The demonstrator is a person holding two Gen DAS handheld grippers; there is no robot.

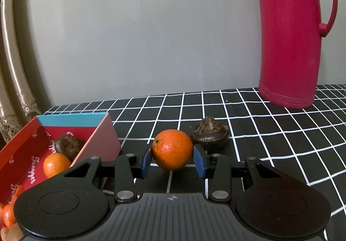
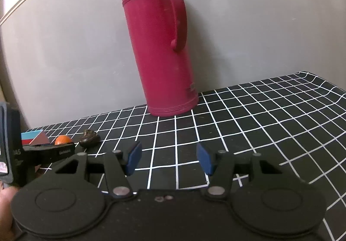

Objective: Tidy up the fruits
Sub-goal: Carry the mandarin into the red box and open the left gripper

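Note:
In the left wrist view a small orange [image 1: 172, 149] sits between the blue pads of my left gripper [image 1: 173, 159]; the pads [image 1: 146, 159] stand at its sides, touching or nearly so, with the orange on the cloth. A dark brown water chestnut [image 1: 209, 135] lies just behind and right of it. A red cardboard box [image 1: 32, 154] at the left holds another orange [image 1: 55, 164] and a brown fruit [image 1: 68, 145]. My right gripper [image 2: 168, 159] is open and empty over the cloth; the orange [image 2: 62, 139], the chestnut [image 2: 89, 138] and the left gripper [image 2: 43, 151] show at its far left.
A tall magenta thermos jug [image 2: 160, 46] with a handle stands at the back of the table against a grey wall, also in the left wrist view [image 1: 289, 35]. A black tablecloth with a white grid [image 2: 248, 124] covers the table. More orange pieces [image 1: 8, 212] lie at the box's near end.

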